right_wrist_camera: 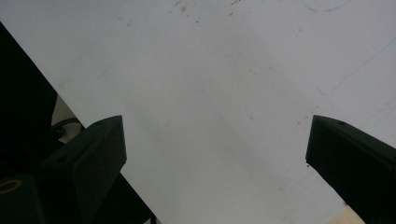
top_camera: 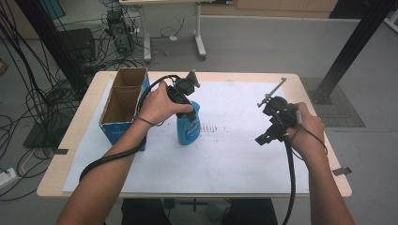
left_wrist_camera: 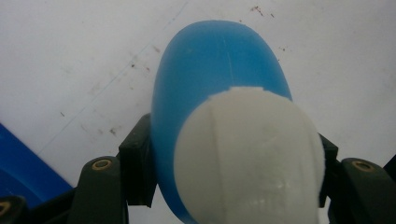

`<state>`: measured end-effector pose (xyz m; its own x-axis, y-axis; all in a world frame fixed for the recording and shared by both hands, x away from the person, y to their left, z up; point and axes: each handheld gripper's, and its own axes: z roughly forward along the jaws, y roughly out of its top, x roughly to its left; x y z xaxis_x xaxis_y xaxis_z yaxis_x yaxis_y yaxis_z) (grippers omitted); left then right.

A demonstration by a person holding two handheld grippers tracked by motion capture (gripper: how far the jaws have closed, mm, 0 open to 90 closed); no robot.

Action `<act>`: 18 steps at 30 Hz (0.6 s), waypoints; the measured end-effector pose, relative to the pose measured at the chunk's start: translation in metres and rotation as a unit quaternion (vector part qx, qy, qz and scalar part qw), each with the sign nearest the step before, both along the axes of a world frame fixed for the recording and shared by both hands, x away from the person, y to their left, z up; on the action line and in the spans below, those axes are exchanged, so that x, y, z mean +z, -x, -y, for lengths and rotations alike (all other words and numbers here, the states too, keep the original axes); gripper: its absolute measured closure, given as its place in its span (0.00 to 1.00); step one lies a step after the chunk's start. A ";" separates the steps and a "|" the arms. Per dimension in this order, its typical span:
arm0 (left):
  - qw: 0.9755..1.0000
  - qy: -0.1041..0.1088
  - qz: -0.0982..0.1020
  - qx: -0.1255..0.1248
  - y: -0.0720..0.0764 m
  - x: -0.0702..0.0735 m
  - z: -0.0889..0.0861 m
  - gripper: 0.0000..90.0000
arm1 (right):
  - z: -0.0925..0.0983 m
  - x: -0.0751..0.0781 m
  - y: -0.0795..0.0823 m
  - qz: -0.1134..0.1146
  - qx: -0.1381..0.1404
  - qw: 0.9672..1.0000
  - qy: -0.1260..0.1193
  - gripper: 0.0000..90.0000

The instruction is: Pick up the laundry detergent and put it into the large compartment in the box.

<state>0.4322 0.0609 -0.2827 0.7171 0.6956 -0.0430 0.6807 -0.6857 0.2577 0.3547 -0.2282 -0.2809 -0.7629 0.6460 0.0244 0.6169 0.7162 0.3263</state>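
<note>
While my left gripper (top_camera: 187,101) has its jaws clamped on the blue bottle (top_camera: 188,125) just under its white cap (left_wrist_camera: 247,154), the bottle stands between them on the worktop (top_camera: 234,154). My right gripper (top_camera: 274,124) hovers with jaws apart and empty. Smooth plastic could slip or tip if I lift crookedly. White paper (right_wrist_camera: 210,93) lies beneath; a cardboard box (top_camera: 123,101) sits beside my left jaws, cables (top_camera: 33,93) beyond.

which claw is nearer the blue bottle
Left. The left claw is shut on the blue bottle; the right claw hangs open, well off to its side.
</note>
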 end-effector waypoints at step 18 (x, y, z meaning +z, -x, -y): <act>1.000 0.013 0.006 -0.015 0.008 0.023 0.004 0.42 | 0.001 -0.001 -0.003 0.001 0.002 1.000 0.004 0.05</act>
<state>0.4244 0.0568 -0.2599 0.7382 0.6725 -0.0524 0.6565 -0.6985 0.2846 0.3573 -0.2291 -0.2816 -0.7650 0.6438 0.0176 0.6141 0.7209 0.3213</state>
